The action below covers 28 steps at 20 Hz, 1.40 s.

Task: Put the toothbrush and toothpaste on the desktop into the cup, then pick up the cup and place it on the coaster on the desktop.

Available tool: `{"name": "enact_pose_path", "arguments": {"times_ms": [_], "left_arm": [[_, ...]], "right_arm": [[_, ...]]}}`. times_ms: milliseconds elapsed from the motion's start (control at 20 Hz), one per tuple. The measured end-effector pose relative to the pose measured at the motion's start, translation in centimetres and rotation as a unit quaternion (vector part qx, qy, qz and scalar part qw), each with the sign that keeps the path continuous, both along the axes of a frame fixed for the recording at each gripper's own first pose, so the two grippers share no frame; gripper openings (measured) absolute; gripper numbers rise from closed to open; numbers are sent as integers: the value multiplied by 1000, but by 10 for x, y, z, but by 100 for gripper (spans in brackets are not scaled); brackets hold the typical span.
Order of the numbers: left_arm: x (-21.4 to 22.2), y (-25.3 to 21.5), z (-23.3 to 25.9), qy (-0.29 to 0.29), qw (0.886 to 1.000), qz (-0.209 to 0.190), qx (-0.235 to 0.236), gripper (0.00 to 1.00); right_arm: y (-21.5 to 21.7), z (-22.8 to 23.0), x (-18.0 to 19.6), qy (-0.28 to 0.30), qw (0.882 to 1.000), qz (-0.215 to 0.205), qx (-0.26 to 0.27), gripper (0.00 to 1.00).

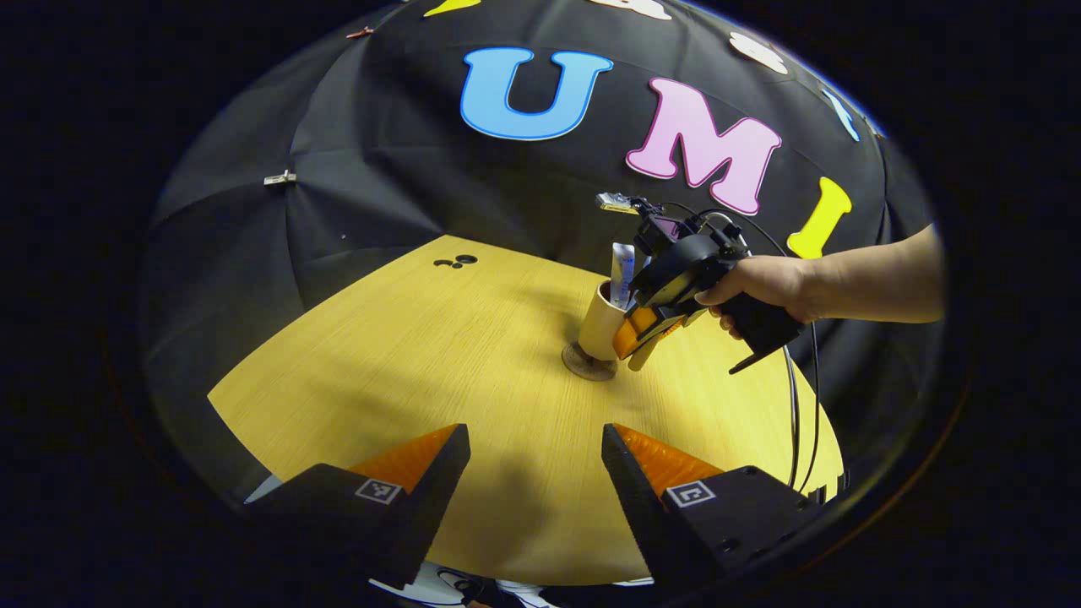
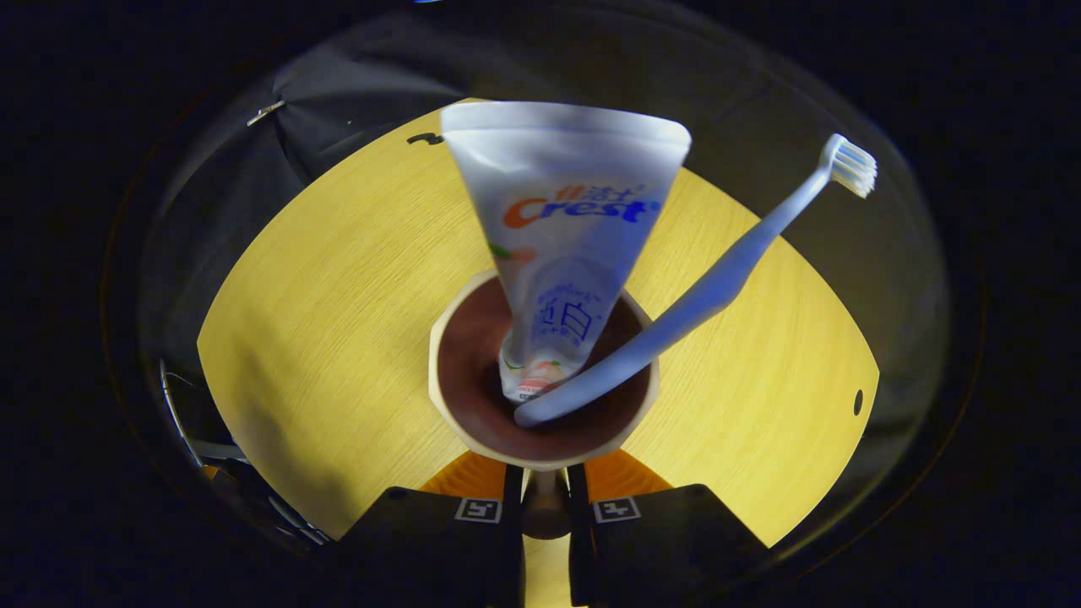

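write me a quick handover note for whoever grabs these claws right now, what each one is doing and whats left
Left claw: open, holding nothing, hovering over the desktop short of the cup.
Right claw: shut on the near rim of the cup, held by a hand.
Toothpaste and toothbrush both stand in the cup, brush head up and leaning out.
In the left gripper view the cup sits tilted on the coaster; whether it is fully settled cannot be told.
Done: both items loaded, cup brought to the coaster.
Left: set the cup flat, open the right claw, back away without tipping it.
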State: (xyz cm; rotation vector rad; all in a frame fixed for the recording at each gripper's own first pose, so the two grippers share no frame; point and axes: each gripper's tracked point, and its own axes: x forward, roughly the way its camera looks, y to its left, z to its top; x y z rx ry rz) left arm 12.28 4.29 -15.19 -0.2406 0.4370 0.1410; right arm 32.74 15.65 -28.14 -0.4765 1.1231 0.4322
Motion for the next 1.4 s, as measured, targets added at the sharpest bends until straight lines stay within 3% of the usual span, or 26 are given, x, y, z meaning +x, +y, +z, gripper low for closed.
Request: {"name": "enact_pose_path", "arguments": {"times_ms": [500,750,800,850,900,1100,1200,1250,1400], "left_arm": [[-16,4,-6,4,1000,-1,16,98],[-17,-1,-8,3,1000,-7,19,98],[-18,-3,-7,4,1000,-10,21,98],[-18,-5,-8,3,1000,-12,22,98],[-17,-6,-7,3,1000,-14,22,98],[-14,-15,3,-5,999,-23,25,98],[-10,-19,10,-11,999,-28,29,98],[-7,-22,15,-17,999,-29,31,98],[0,-32,31,-35,999,-28,27,98]], "right_arm": [[4,-13,-2,6,1000,-15,-12,25],[4,-8,-6,9,1000,-21,9,34],[7,-4,-9,12,999,-26,23,47],[8,0,-12,15,999,-30,35,51],[10,4,-17,16,998,-31,47,66],[13,27,-33,12,995,-31,92,97],[10,48,-42,-5,993,-29,116,94],[5,61,-45,-21,992,-27,126,99],[-11,104,-53,-76,985,-26,155,99]]}}
